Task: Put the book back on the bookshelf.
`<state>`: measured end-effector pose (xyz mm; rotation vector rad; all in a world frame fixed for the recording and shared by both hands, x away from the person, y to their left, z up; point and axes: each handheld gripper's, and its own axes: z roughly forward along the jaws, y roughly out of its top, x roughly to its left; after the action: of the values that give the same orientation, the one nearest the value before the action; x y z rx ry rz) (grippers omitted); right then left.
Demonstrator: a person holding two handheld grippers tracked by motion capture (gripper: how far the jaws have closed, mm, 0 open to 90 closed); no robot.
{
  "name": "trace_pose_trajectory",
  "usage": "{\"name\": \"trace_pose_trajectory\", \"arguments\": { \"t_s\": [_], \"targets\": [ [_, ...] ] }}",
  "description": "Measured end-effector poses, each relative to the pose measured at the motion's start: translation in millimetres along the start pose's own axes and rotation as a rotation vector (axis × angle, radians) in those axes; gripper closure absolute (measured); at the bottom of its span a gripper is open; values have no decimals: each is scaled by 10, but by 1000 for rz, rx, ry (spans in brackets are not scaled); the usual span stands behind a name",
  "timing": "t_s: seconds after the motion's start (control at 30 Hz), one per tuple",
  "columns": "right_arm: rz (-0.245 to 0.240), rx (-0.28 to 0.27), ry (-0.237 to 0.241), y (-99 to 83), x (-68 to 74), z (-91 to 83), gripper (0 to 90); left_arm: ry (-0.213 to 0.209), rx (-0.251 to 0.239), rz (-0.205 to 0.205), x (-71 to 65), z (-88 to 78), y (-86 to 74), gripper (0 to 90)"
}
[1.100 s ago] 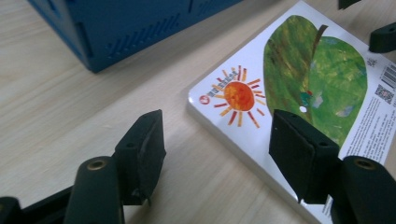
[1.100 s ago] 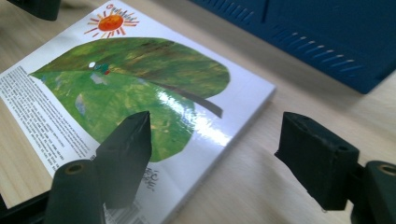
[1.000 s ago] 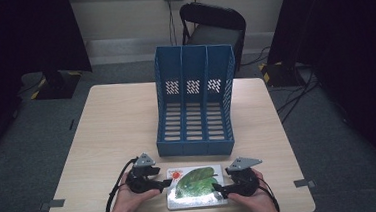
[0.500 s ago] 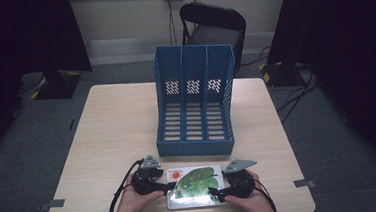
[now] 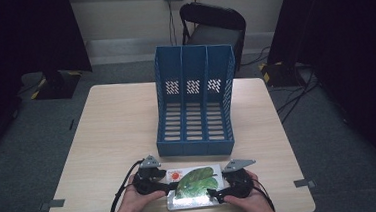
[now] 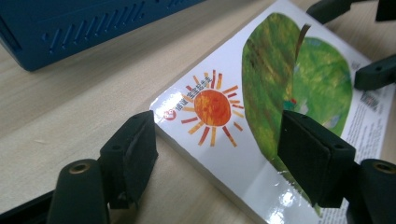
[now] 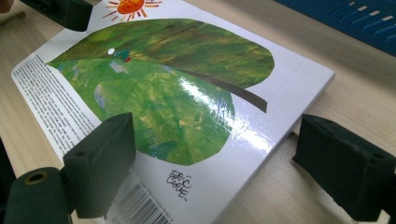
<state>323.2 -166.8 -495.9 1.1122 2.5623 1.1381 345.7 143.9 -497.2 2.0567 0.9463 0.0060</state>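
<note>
A pale wood-grain worktop (image 5: 113, 141) stands on grey carpet (image 5: 38, 141) in a dim room, with a black folding chair (image 5: 213, 26) beyond its far edge and dark curtains at both sides. A blue three-slot file rack (image 5: 194, 103) sits mid-worktop. At the near edge lies a glossy book (image 5: 194, 186) with a green leaf cover. The left hand-held gripper (image 6: 215, 140) and right hand-held gripper (image 7: 212, 163) are both spread, each straddling a corner of the book.
</note>
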Motion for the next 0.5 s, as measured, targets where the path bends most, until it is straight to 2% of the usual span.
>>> {"name": "trace_pose_trajectory", "arguments": {
  "t_s": [0.03, 0.07, 0.1, 0.2, 0.23, 0.33, 0.37, 0.4, 0.47, 0.5],
  "targets": [
    [0, 0, 0, 0, 0, 0, 113, 0, 0, 0, 0, 0, 0, 278],
    [0, 0, -1, 1, 1, 1, 113, -10, -6, -17, 12, -3, -3, 278],
    [1, 2, -1, 2, 1, 0, 112, -29, -15, -52, 42, -12, -6, 286],
    [1, 3, -1, 4, 1, 1, 112, -14, -17, -39, 64, -20, -8, 343],
    [1, 3, -1, 4, 1, 0, 112, -24, -23, -40, 82, -11, -2, 331],
    [1, 3, 0, 4, 0, 1, 112, -21, -37, -43, 71, 15, 3, 312],
    [0, 3, 0, 5, 0, 1, 112, -10, -32, -32, 37, 32, 12, 266],
    [-2, 2, 0, 5, -1, 2, 111, -2, -29, -23, 25, 34, 11, 260],
    [-2, 2, 1, 5, -2, 2, 111, -2, -31, -25, 25, 33, 10, 263],
    [-3, 4, 0, 7, -3, 2, 110, -23, -40, -61, 58, 22, 10, 272]
  ]
}}
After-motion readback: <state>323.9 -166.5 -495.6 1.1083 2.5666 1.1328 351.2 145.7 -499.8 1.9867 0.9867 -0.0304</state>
